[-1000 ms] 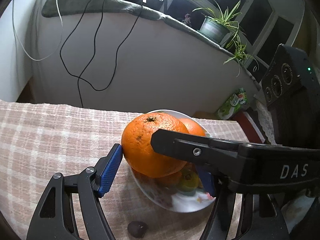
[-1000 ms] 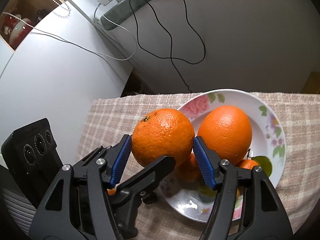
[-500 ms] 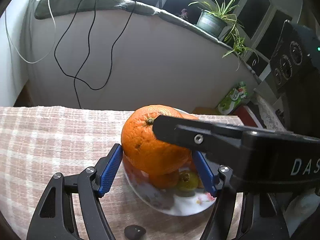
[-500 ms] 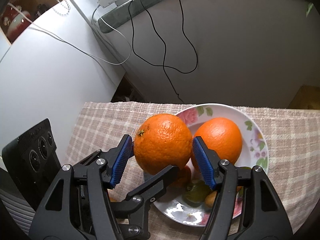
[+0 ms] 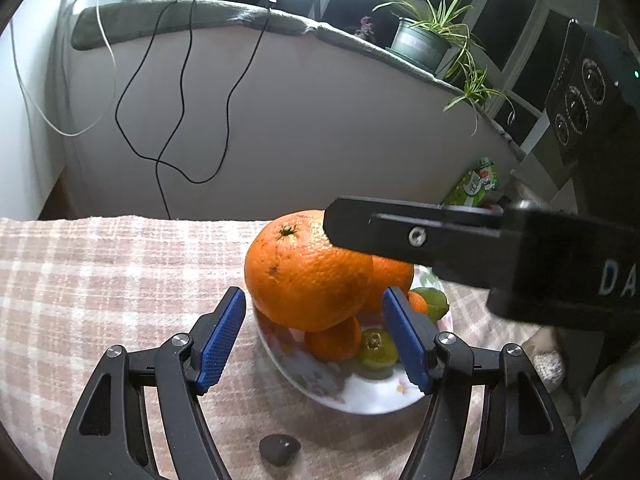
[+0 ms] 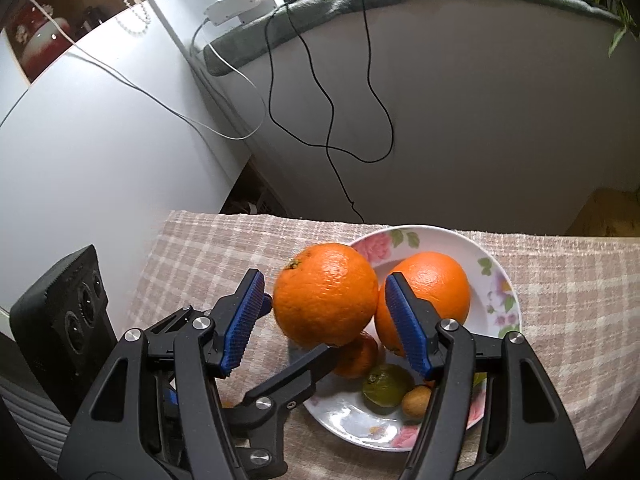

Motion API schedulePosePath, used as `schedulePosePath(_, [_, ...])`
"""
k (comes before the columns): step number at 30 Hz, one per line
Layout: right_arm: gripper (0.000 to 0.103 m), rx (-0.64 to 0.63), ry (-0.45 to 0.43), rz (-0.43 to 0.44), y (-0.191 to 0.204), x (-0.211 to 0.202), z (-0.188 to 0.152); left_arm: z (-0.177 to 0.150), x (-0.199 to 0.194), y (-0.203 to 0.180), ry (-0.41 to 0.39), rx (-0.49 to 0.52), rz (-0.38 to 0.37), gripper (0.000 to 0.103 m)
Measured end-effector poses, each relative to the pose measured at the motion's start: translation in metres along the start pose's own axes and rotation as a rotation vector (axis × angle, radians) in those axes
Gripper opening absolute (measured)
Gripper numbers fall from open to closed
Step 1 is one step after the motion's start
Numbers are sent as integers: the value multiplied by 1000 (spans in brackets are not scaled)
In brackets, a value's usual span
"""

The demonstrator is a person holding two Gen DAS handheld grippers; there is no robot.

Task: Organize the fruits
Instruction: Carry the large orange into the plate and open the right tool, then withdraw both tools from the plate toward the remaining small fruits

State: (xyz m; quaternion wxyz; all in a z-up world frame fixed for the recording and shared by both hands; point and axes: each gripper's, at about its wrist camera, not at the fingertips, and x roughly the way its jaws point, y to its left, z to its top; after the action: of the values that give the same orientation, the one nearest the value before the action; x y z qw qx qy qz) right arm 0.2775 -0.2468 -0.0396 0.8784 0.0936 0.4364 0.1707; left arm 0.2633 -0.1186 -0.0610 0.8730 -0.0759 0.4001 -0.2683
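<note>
A flowered white plate [image 5: 360, 394] [image 6: 500, 280] on the checked cloth holds a large orange [image 5: 306, 270] [image 6: 326, 294] stacked on a small mandarin [image 5: 334, 340] [image 6: 356, 358], a second large orange [image 6: 430, 286] [image 5: 394, 274], a green fruit [image 5: 376, 354] [image 6: 386, 388] and a small brown one [image 6: 416, 402]. My left gripper [image 5: 314, 338] is open, its blue pads either side of the top orange without touching. My right gripper [image 6: 324, 318] is open around the same orange, with small gaps at the pads.
A dark pebble-like thing [image 5: 279, 449] lies on the cloth [image 5: 100, 280] in front of the plate. Behind the table stands a pale curved wall with hanging black cables [image 5: 180, 120], a potted plant [image 5: 424, 40] on its ledge, and a green packet [image 5: 476, 182] at right.
Both grippers have opened and drawn back a little from the top orange, which now rests on the fruit in the plate. The pads no longer press on it.
</note>
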Motion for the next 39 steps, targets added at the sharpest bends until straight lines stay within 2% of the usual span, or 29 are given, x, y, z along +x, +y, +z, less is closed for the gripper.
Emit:
schedulePosePath(17, [67, -4, -39, 24, 5, -32, -18, -19, -60, -17, -84, 47, 79, 72])
schedulePosePath(21, [72, -15, -63, 14, 5, -45, -25, -28, -81, -27, -126, 74, 114, 72])
schedulePosePath(28, [76, -72, -118, -24, 10, -76, -50, -50, -120, -42, -197, 99, 154, 72])
schedulePosePath(37, [76, -105, -185, -8, 24, -113, -92, -83, -166, -47, -260, 111, 193, 72])
schedulePosePath(39, [79, -109, -214, 1, 27, -120, -102, -91, -171, -46, -266, 116, 212, 72])
